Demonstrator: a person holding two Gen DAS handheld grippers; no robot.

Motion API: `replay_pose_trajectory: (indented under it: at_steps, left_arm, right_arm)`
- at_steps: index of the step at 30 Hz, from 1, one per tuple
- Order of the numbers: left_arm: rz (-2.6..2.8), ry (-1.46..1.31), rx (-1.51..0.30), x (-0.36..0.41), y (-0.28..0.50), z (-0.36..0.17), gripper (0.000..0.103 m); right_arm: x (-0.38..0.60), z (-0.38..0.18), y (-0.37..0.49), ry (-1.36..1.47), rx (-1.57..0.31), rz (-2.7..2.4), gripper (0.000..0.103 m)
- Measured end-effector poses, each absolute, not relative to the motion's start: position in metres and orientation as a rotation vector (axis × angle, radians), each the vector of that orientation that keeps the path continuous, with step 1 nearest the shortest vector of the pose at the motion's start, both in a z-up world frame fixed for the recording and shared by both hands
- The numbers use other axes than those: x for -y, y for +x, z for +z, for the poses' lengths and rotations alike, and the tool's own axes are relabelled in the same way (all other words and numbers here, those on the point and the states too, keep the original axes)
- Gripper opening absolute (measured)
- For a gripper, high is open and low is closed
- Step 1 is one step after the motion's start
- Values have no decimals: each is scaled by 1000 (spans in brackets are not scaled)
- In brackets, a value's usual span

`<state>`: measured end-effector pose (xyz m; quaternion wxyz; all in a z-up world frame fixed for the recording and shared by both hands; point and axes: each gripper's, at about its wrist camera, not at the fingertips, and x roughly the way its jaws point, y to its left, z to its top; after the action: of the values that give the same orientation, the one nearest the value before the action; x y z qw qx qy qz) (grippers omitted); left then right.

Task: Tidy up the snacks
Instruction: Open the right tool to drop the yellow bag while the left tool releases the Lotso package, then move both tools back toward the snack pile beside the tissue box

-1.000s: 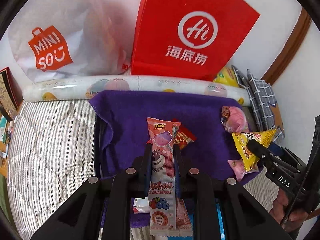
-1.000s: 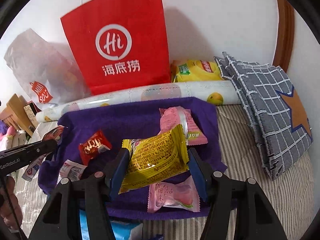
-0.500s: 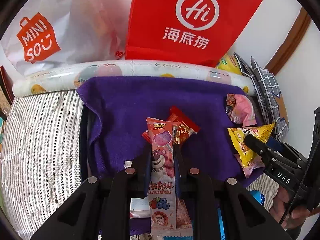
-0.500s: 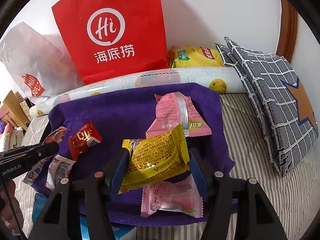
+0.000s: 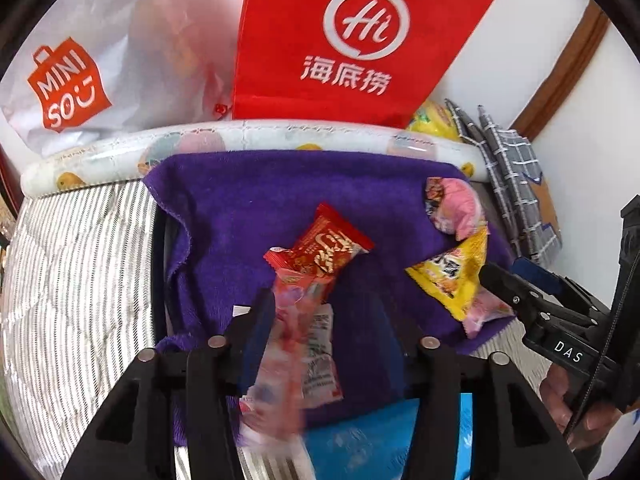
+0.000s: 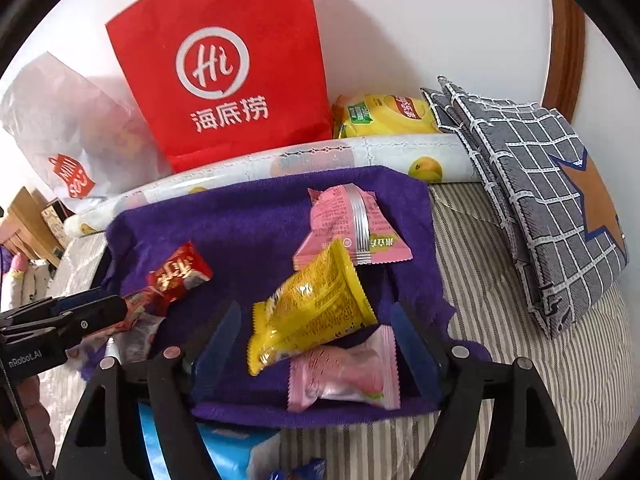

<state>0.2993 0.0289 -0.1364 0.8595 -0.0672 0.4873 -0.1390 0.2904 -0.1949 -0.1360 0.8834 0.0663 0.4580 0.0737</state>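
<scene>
**Q:** What lay at the left of the purple towel (image 5: 256,200)?

**A:** The left gripper (image 5: 324,320) stood with its jaws spread wide. A long pink snack stick (image 5: 280,344), blurred, hung loose against the left finger, apparently no longer pinched. A red candy pack (image 5: 324,252) rested just beyond it on the towel.

**Q:** And to the right?

**A:** The right gripper (image 6: 316,336) was likewise spread, its blue pads clear of a yellow snack packet (image 6: 312,308), which sat tilted between them atop a pink sweet wrapper (image 6: 344,372). A larger pink pouch (image 6: 352,228) lay behind, touching the yellow one.

**Q:** How would these handle?

**A:** Likely light, crinkly and slick; the air-puffed packets could squirt from a pinch. A hold across the middle, or on a flat crimped end seam, looked safest, with gentle pressure to spare the contents.
</scene>
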Motion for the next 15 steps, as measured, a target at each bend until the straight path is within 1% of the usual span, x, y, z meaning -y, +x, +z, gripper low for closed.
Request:
replay_pose_trajectory:
  at_steps: [8, 12, 15]
  left_arm:
    - [-290, -136, -986, -35, 262, -104, 52]
    - [-281, -142, -972, -39, 242, -89, 52]
    - [-295, -161, -958, -47, 221, -77, 54]
  right_arm:
    - [188, -97, 250, 88, -896, 102, 81]
    - [184, -79, 225, 50, -876, 70, 88]
    - [181, -67, 203, 26, -857, 58, 89]
